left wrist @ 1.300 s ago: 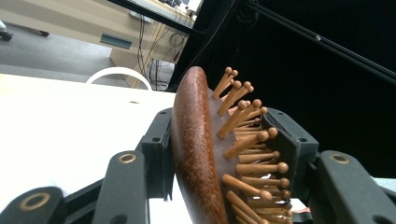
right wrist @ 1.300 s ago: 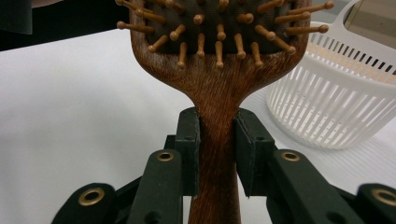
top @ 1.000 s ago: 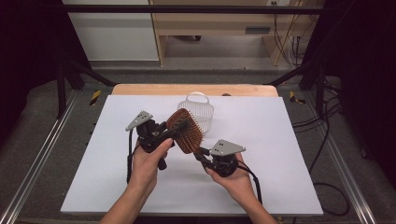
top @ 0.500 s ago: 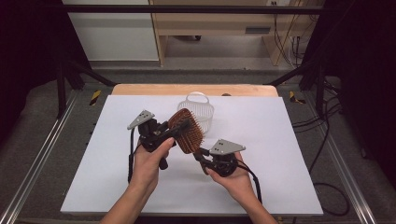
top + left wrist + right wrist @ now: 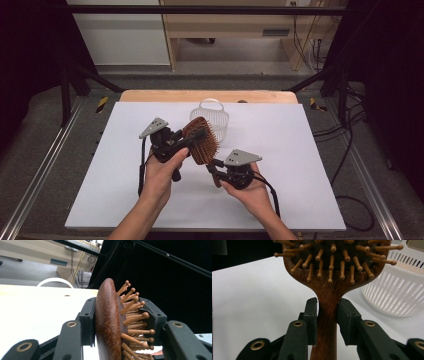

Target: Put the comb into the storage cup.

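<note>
I see a dark reddish-brown brush (image 5: 201, 140) with lighter tan pins, black grippers (image 5: 172, 142) (image 5: 216, 167), a white slatted basket (image 5: 210, 119) at centre and a white table (image 5: 300, 150).

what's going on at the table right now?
A person holds a wooden hairbrush in the air between two tongs. The left tongs clamp its head across back and bristles; the right tongs close on its handle. A white slatted basket stands just behind on the white table, and the brush is not yet in it.
</note>
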Tool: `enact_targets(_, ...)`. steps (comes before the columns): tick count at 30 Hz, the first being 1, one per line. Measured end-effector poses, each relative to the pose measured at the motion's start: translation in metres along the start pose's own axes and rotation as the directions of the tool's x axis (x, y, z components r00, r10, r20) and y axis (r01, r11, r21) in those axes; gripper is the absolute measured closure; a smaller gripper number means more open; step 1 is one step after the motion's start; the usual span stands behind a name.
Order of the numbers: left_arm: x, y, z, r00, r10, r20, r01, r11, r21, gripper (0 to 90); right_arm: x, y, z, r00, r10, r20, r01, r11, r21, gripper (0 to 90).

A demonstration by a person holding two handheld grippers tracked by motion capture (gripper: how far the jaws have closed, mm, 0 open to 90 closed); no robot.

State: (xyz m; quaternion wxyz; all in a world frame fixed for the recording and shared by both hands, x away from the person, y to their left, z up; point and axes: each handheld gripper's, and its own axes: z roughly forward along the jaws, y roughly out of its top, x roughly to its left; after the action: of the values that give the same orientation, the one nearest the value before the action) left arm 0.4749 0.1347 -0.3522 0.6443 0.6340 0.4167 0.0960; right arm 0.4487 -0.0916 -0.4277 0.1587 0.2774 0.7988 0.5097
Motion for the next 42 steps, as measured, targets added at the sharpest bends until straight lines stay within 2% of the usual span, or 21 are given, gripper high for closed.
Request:
enact_targets(3,0.0,0.001,0.0,1.0,0.0,-0.004,0.0,1.0,-0.003,52.1,0.0,0.0,0.0,1.0,0.002,-0.003,-0.002,1.0,-0.003,67.8)
enact_targets(5,0.001,0.002,0.0,1.0,0.0,-0.007,0.0,1.0,-0.006,52.1,0.0,0.0,0.0,1.0,0.005,-0.005,-0.005,1.0,0.001,63.0)
enact_targets(10,0.002,0.006,-0.002,0.9997,0.008,-0.022,-0.008,0.9999,-0.013,52.1,-0.001,-0.003,0.003,0.9996,0.028,0.003,-0.028,0.999,0.016,43.1)
enact_targets(16,0.003,0.011,-0.005,0.9983,0.033,-0.047,-0.035,0.9989,-0.031,52.1,-0.005,0.0,-0.004,0.9981,0.061,0.012,-0.061,0.998,-0.021,28.8)
enact_targets(19,0.002,0.013,-0.007,0.9967,0.056,-0.059,-0.059,0.9975,-0.039,52.1,-0.007,0.0,-0.009,0.9963,0.077,0.04,-0.075,0.996,-0.045,23.1)
enact_targets(23,0.0,0.016,-0.01,0.995,0.073,-0.067,-0.076,0.996,-0.045,52.1,-0.014,-0.003,-0.021,0.9936,0.082,0.078,-0.075,0.993,-0.093,20.2)
enact_targets(26,-0.001,0.019,-0.011,0.9947,0.073,-0.072,-0.077,0.9956,-0.052,52.1,-0.023,-0.009,-0.03,0.9859,0.101,0.134,-0.087,0.99,-0.107,17.0)
enact_targets(29,-0.003,0.022,-0.011,0.9944,0.078,-0.071,-0.082,0.995,-0.057,52.1,-0.032,-0.015,-0.039,0.9832,0.109,0.146,-0.094,0.99,-0.104,13.8)
enact_targets(34,-0.006,0.027,-0.014,0.9943,0.082,-0.067,-0.087,0.994,-0.066,52.1,-0.043,-0.022,-0.054,0.9827,0.136,0.125,-0.123,0.987,-0.106,9.1)
enact_targets(38,-0.007,0.032,-0.017,0.9957,0.068,-0.063,-0.074,0.9936,-0.086,52.1,-0.052,-0.029,-0.07,0.9776,0.149,0.149,-0.135,0.986,-0.099,8.9)
enact_targets(42,-0.011,0.038,-0.018,0.9942,0.088,-0.062,-0.093,0.9918,-0.088,52.1,-0.06,-0.038,-0.089,0.971,0.138,0.196,-0.122,0.988,-0.09,8.2)
